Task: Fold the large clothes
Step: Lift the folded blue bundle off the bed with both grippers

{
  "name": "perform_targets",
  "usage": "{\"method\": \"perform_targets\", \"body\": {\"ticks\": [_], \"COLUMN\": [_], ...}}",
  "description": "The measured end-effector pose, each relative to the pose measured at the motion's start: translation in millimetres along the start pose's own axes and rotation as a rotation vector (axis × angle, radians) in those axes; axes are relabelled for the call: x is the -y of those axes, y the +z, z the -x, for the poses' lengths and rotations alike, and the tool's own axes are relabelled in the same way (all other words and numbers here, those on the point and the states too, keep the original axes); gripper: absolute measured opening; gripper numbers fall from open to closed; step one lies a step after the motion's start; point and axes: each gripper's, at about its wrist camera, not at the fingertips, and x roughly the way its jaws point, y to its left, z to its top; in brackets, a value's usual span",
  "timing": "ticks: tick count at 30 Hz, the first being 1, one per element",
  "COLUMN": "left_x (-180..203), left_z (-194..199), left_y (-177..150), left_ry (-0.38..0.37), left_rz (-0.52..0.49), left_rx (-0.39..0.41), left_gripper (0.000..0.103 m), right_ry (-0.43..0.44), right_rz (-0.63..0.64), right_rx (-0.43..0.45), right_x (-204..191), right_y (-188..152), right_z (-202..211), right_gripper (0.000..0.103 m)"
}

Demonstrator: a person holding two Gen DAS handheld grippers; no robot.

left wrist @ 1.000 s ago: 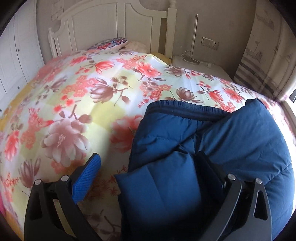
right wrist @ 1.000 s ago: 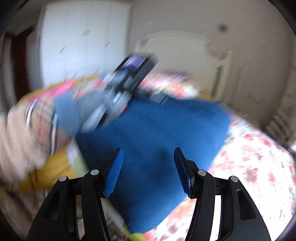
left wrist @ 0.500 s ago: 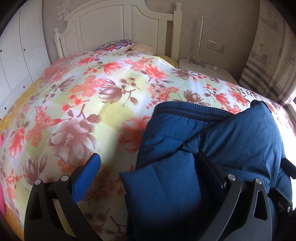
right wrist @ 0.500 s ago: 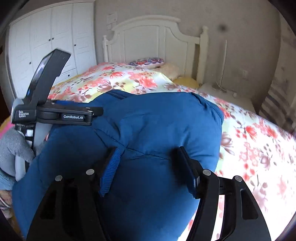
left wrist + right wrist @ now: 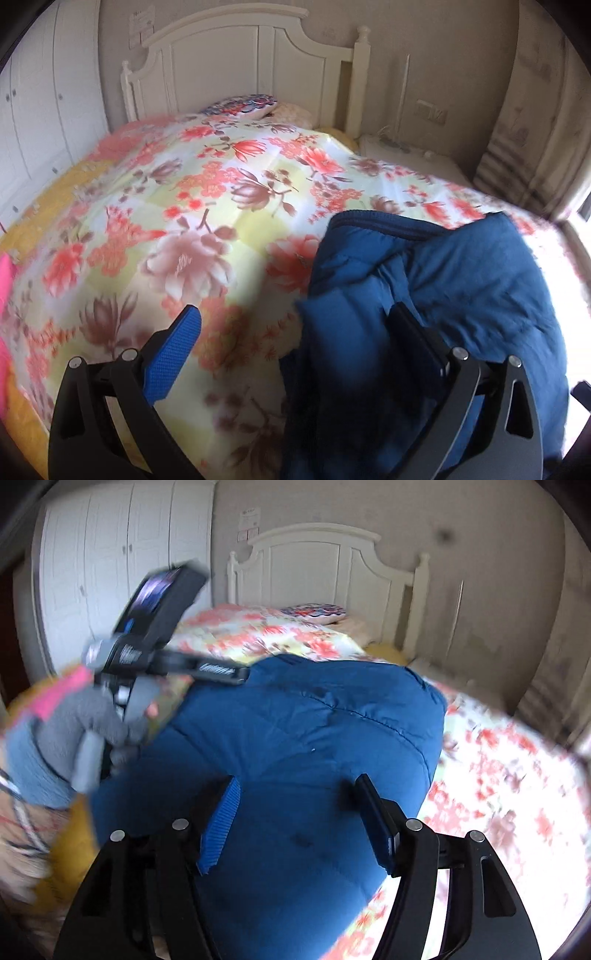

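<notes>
Left gripper (image 5: 295, 325): spread wide above the floral bedspread (image 5: 207, 206); right finger over the blue padded jacket (image 5: 461, 280), left finger clear of it.
Right gripper (image 5: 297, 805): spread, hovering over the jacket's middle, pinching nothing.
Jacket: folded, puffy, quilted seams, knit collar toward the white headboard (image 5: 236, 62).

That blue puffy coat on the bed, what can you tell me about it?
The blue coat is a dark blue padded garment with stitched quilting lines and a ribbed knit band along one edge. It lies bundled, partly folded over itself, on the floral bedspread. The left tool is open, one finger pressed into the coat's folds; the right tool is open above its padded surface, though contact is unclear.
</notes>
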Motion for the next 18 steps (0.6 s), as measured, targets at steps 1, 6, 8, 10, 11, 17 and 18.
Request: {"method": "perform_targets", "body": {"ticks": [1, 6, 8, 10, 11, 17, 18], "left_x": [-6.1, -33.1, -34.9, -41.5, -47.5, -43.3, -42.1], "left_z": [5.5, 20.1, 14.5, 7.1, 0.8, -7.0, -8.7], "left_y": [-3.8, -38.2, -52.6, -65.4, -70.2, -80.1, -81.7], "left_ry": [-0.05, -0.348, -0.413, -0.479, -0.527, -0.693, -0.736], "left_rz": [0.011, 0.062, 0.068, 0.108, 0.149, 0.157, 0.166], "left_rx": [-0.01, -0.129, -0.19, -0.237, -0.267, -0.386, -0.402], "left_gripper": [0.101, 0.101, 0.101, 0.101, 0.101, 0.101, 0.101], "right_ry": [0.028, 0.182, 0.244, 0.279, 0.302, 0.339, 0.343], "right_rz": [-0.066, -0.376, -0.454, -0.474, -0.48, -0.484, -0.489], "right_rx": [0.019, -0.025, -0.096, -0.164, -0.192, -0.229, -0.233], "right_x": [11.4, 67.3, 75.8, 74.8, 71.1, 64.0, 65.9], "right_y": [-2.7, -28.1, -36.8, -41.9, -44.5, -48.0, -47.4], "right_z": [8.3, 9.9, -6.1, -21.3, -29.1, -46.1, -49.0], "right_gripper": [0.083, 0.097, 0.097, 0.097, 0.098, 0.099, 0.099]}}
